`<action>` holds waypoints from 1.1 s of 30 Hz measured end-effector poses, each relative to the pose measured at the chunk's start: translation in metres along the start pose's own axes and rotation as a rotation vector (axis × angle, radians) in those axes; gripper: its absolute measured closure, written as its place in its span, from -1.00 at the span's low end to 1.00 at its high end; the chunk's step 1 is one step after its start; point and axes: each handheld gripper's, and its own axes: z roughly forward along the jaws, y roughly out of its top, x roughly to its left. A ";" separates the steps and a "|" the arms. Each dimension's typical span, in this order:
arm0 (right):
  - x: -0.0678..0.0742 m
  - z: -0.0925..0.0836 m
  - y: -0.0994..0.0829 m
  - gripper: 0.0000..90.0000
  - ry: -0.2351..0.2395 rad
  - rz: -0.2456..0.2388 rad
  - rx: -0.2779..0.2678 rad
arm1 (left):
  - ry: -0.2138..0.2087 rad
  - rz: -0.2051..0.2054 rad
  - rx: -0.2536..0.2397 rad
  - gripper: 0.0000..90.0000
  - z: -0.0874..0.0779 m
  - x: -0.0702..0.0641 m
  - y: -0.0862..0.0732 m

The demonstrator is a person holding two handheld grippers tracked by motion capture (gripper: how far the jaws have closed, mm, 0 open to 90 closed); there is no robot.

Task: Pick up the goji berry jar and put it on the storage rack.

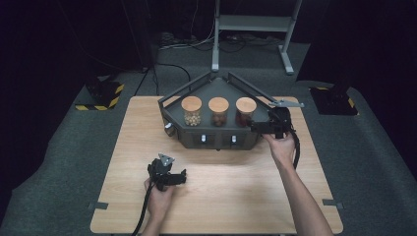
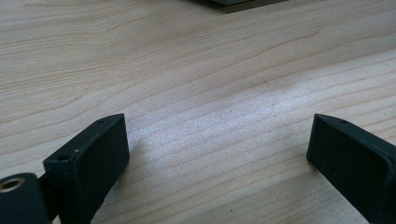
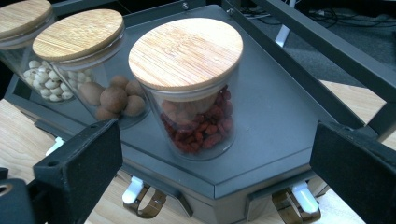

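Note:
Three glass jars with round bamboo lids stand in a row on a dark grey angular tray. The left jar holds pale nuts, the middle jar brown balls, the right jar red berries. My right gripper is open at the tray's front right corner, pointing at the red-berry jar. That jar sits between its jaws but farther off, untouched. Beside it stand the brown-ball jar and the nut jar. My left gripper hovers open over bare wood, nothing between its jaws.
The wooden table lies bare in front of the tray. White toggle latches line the tray's front wall. Raised dark rails edge the tray's back. A metal stand and striped floor bases lie beyond the table.

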 end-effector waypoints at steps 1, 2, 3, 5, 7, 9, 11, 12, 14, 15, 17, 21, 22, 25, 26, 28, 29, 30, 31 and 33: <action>0.000 -0.001 -0.001 -0.95 0.002 0.001 -0.003 | 0.000 0.000 0.000 -0.87 0.000 0.000 0.000; -0.001 -0.002 -0.002 -0.95 0.006 0.001 -0.007 | 0.000 0.000 0.000 -0.87 0.000 0.000 0.000; -0.001 -0.003 -0.003 -0.94 0.010 0.003 -0.008 | 0.000 0.000 0.000 -0.87 0.000 0.000 0.000; -0.002 -0.006 -0.005 -0.94 0.012 0.000 -0.009 | 0.000 0.000 0.000 -0.87 0.000 0.000 0.000; -0.003 -0.009 -0.007 -0.94 0.014 0.004 -0.014 | 0.000 0.000 0.000 -0.87 0.000 0.000 0.000; -0.005 -0.012 -0.009 -0.94 0.016 0.010 -0.022 | 0.000 0.000 0.000 -0.87 0.000 0.000 0.000; -0.006 -0.014 -0.011 -0.94 0.017 0.010 -0.024 | 0.000 0.001 0.000 -0.87 0.000 0.000 0.000; -0.007 -0.015 -0.013 -0.94 0.018 0.011 -0.024 | -0.001 0.000 0.000 -0.87 0.000 0.000 0.000; -0.008 -0.017 -0.015 -0.94 0.018 0.010 -0.027 | 0.000 0.000 0.000 -0.87 0.000 0.000 0.000; -0.010 -0.018 -0.016 -0.94 0.018 0.014 -0.030 | -0.001 0.000 0.000 -0.87 0.000 0.000 0.000; -0.012 -0.020 -0.018 -0.93 0.019 0.018 -0.035 | -0.001 0.000 0.000 -0.87 0.000 0.000 0.000; -0.014 -0.025 -0.023 -0.93 0.019 0.023 -0.043 | -0.001 0.000 0.000 -0.87 0.000 0.000 0.000; -0.015 -0.026 -0.024 -0.93 0.018 0.021 -0.045 | -0.001 0.000 0.000 -0.87 0.000 0.000 0.000; -0.015 -0.028 -0.027 -0.93 0.015 0.016 -0.048 | -0.001 0.000 0.000 -0.87 0.000 0.000 0.000; -0.016 -0.030 -0.028 -0.93 0.013 0.012 -0.052 | -0.001 0.000 0.000 -0.87 0.000 0.000 0.000; -0.016 -0.032 -0.031 -0.92 0.013 0.014 -0.060 | -0.001 0.000 0.000 -0.87 0.000 0.000 0.000; -0.016 -0.033 -0.033 -0.92 0.012 0.014 -0.063 | -0.001 0.000 0.000 -0.87 0.000 0.000 0.000; -0.016 -0.034 -0.034 -0.92 0.012 0.007 -0.065 | -0.001 0.000 0.000 -0.87 0.000 0.000 0.000; -0.016 -0.034 -0.035 -0.92 0.011 0.008 -0.064 | -0.001 0.000 0.000 -0.87 0.000 0.000 0.000; -0.017 -0.036 -0.038 -0.92 0.010 0.002 -0.069 | -0.001 0.000 0.000 -0.87 0.000 0.000 0.000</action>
